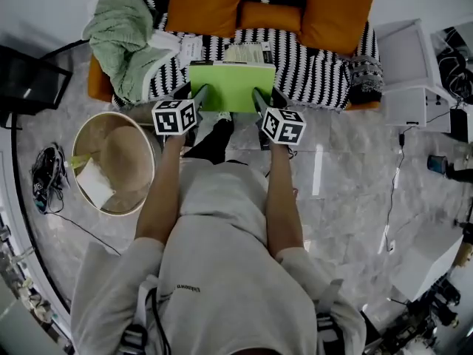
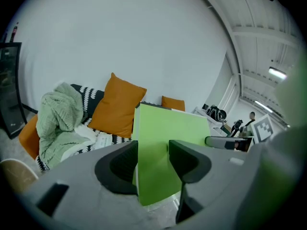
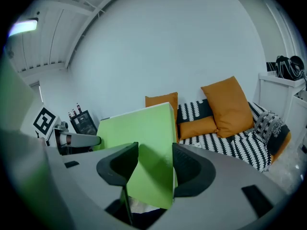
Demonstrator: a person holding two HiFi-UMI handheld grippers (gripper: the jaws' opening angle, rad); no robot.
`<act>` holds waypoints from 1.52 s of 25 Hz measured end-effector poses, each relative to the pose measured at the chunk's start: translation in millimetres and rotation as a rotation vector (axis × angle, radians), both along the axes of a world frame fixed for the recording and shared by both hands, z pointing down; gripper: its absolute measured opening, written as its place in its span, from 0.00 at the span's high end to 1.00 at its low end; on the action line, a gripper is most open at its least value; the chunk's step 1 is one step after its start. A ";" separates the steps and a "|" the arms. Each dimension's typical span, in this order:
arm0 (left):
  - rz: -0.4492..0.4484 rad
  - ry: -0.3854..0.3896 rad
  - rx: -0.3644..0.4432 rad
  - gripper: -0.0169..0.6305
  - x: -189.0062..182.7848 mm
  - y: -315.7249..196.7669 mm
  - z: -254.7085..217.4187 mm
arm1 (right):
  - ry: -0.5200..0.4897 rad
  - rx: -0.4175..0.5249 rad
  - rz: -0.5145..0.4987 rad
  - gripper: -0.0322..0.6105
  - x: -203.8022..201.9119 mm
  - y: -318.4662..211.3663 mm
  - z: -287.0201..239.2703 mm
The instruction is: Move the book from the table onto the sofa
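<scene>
A bright green book (image 1: 231, 86) hangs flat between my two grippers, over the front edge of the sofa (image 1: 318, 72) with its black-and-white striped cover. My left gripper (image 1: 198, 93) clamps the book's left side and my right gripper (image 1: 259, 95) clamps its right side. In the left gripper view the book (image 2: 165, 138) stands on edge between the dark pads, and the left gripper (image 2: 152, 152) is shut on it. The right gripper view has the book (image 3: 139, 128) pinched the same way by the right gripper (image 3: 154, 159).
Orange cushions (image 1: 207, 2) (image 1: 336, 9) line the sofa back. A green blanket (image 1: 122, 35) is heaped at its left end, and a pale booklet (image 1: 247, 52) lies on the seat just beyond the book. A round wooden table (image 1: 111, 161) stands at the left, a white cabinet (image 1: 410, 65) at the right.
</scene>
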State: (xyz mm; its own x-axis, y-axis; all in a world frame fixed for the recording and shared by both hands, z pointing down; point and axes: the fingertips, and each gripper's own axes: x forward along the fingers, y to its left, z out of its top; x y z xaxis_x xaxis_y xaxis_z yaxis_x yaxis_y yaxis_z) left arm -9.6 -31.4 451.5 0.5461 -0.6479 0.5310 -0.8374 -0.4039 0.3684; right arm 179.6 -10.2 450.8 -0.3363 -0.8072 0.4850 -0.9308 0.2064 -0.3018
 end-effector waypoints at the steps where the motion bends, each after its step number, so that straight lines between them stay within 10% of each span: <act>1: 0.011 -0.005 0.004 0.64 3.8 -4.2 -2.4 | 0.002 0.003 0.009 0.62 3.4 -3.1 -2.9; 25: 0.084 0.010 -0.088 0.64 59.7 -123.0 25.2 | 0.040 -0.077 0.128 0.62 54.9 -100.1 14.1; 38: 0.080 -0.016 -0.287 0.64 81.1 -155.6 101.7 | 0.017 -0.278 0.134 0.62 77.1 -137.0 88.1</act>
State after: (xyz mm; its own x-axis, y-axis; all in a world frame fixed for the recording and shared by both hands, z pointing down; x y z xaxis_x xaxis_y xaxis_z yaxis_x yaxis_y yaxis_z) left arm 71.5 -187.0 553.1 0.5795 -0.4258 0.6949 -0.8137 -0.3499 0.4642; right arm 256.7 -147.3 538.9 -0.2259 -0.6796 0.6980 -0.9495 -0.0065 -0.3136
